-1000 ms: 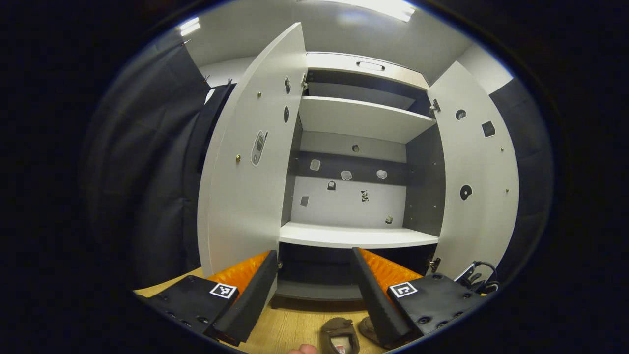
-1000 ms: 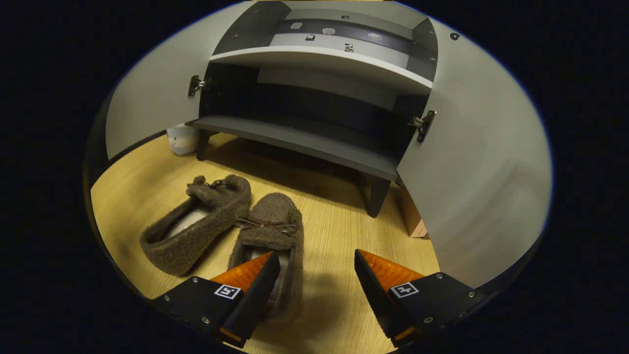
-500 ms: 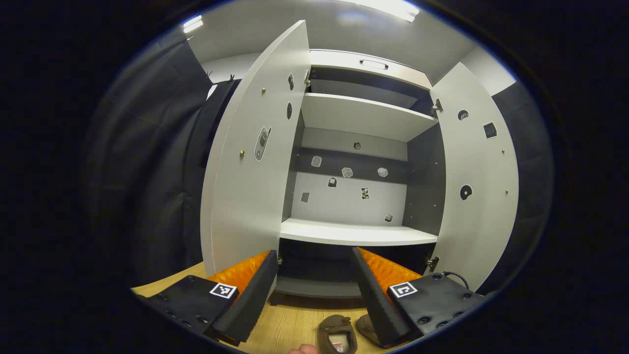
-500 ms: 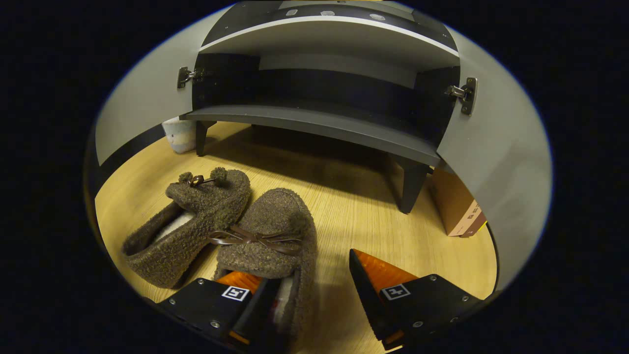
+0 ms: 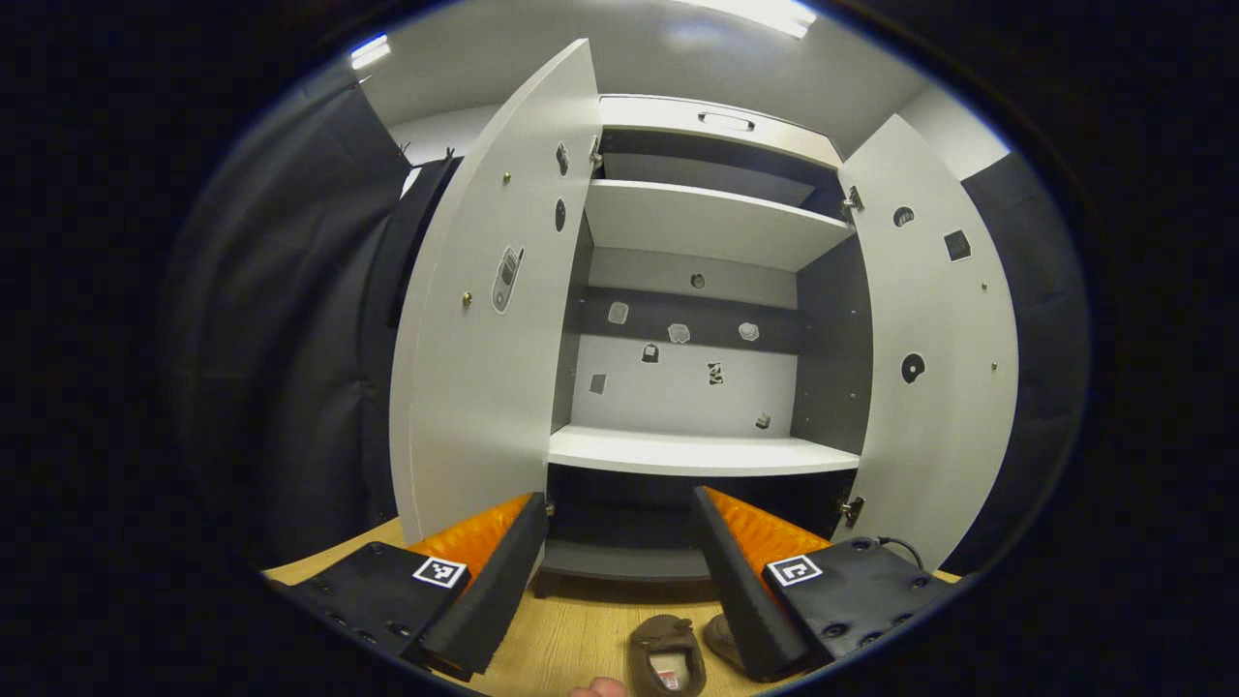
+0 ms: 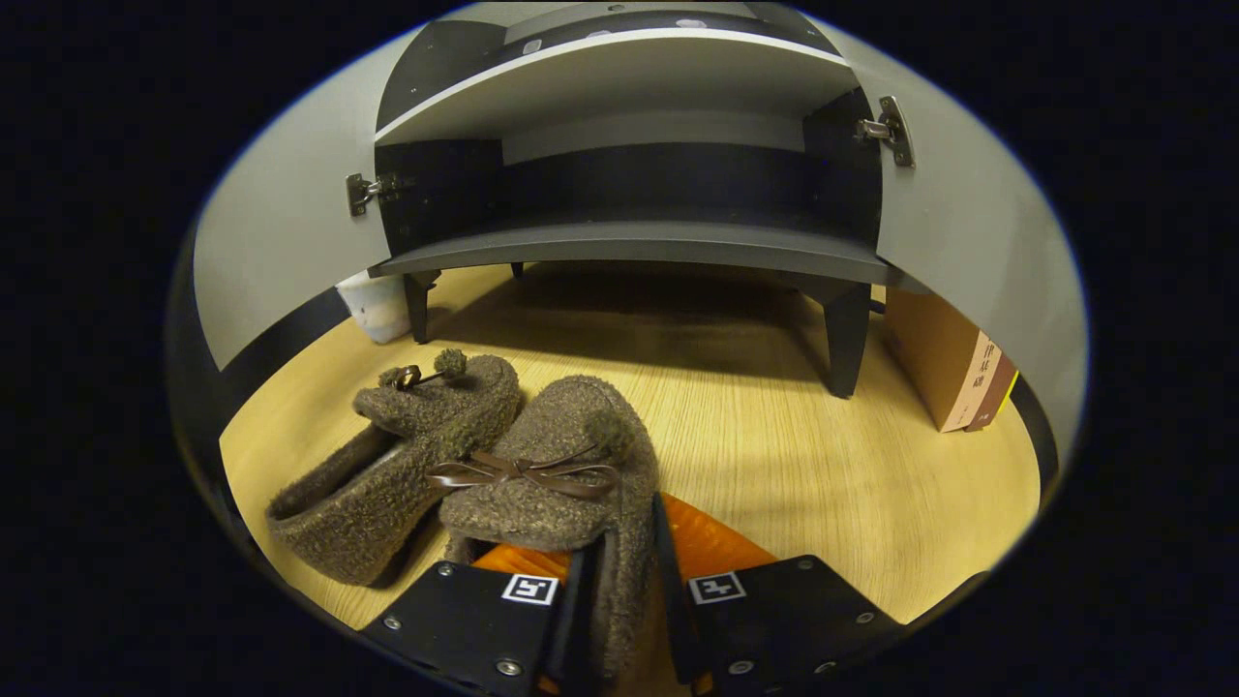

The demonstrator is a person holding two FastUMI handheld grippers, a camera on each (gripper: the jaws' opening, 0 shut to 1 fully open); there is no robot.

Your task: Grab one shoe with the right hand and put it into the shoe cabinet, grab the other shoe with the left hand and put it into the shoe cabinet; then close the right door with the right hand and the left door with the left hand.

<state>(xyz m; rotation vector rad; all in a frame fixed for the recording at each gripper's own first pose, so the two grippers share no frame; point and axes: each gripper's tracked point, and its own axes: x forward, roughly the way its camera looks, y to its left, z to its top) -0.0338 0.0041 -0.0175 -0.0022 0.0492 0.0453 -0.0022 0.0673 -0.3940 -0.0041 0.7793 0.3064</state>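
In the left gripper view my left gripper [image 5: 619, 542] hangs with fingers apart before the shoe cabinet [image 5: 707, 455], both doors wide. In the right gripper view my right gripper [image 6: 624, 581] pinches the near shoe [image 6: 561, 484] by its side wall on the floor [image 6: 823, 465]. That soft fleece may slip when lifted, or drag the other shoe [image 6: 387, 465] touching it.

Right gripper [image 6: 624, 620] jaws now clamped on right shoe's [image 6: 561, 484] side wall.

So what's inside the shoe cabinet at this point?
The shoe cabinet holds bare shelves with small stickers on its back panel; no shoes. The dark bottom compartment looks empty, though its far corners are in shadow.
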